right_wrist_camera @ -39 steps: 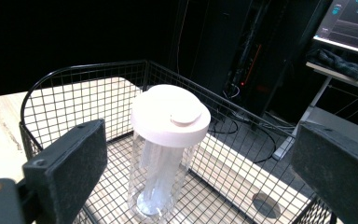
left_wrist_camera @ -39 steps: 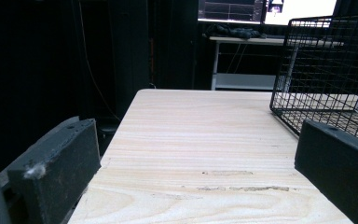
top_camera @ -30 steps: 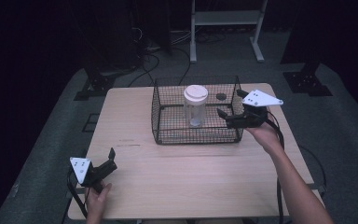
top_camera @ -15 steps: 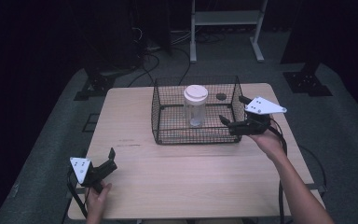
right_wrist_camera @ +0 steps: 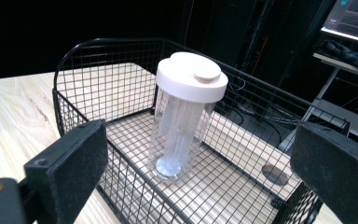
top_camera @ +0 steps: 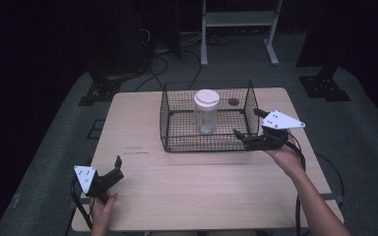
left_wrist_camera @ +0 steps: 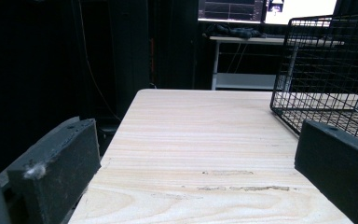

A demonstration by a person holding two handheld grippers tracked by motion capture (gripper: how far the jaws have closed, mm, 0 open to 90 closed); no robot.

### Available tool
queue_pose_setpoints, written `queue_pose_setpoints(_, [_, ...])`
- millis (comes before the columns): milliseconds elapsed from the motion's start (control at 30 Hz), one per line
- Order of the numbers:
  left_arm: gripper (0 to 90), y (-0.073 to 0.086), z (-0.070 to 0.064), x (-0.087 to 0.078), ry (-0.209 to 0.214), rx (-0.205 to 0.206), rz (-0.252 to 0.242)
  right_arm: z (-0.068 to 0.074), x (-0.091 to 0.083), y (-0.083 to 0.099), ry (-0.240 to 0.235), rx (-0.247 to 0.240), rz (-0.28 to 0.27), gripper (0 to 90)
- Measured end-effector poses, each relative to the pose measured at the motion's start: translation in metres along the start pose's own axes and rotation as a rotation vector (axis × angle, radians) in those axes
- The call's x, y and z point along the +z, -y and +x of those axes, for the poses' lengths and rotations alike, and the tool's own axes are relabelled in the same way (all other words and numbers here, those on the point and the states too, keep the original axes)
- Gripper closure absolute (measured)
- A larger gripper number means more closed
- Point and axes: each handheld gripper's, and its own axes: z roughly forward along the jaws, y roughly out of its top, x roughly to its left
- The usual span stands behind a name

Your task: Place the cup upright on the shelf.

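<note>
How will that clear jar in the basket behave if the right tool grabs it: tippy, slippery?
The clear jar stands tall and narrow under a wide white lid, so a push up high would probably tip it. Its smooth wall looks slippery, likely rigid plastic. It seems nearly empty, so probably light. The wire basket would likely stop a fall. The right tool is open beside the basket.

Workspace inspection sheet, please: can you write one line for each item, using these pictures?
Surface: light wooden table, faint marks near the left gripper.
Job's things: black wire basket on the table; clear jar with white lid upright inside it.
Clutter: small dark round spot behind the basket.
Grippers: left gripper open, low at the front-left corner; right gripper open at the basket's right end.
Cables: one trails from each gripper; more on the floor behind.
Surroundings: dark room, white frame, monitors.
</note>
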Motion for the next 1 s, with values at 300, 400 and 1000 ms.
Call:
queue_pose_setpoints(300, [0.0,0.000,0.000,0.000,0.000,0.001,0.001,0.002,-0.009,0.012,0.002,0.017,0.001,3.5])
queue_pose_setpoints(400, [0.0,0.000,0.000,0.000,-0.001,0.003,0.001,0.003,-0.011,0.015,0.005,0.018,0.002,3.5])
queue_pose_setpoints(1000, [0.0,0.000,0.000,0.000,-0.001,0.004,0.001,0.009,-0.025,0.035,0.008,0.034,0.020,3.6])
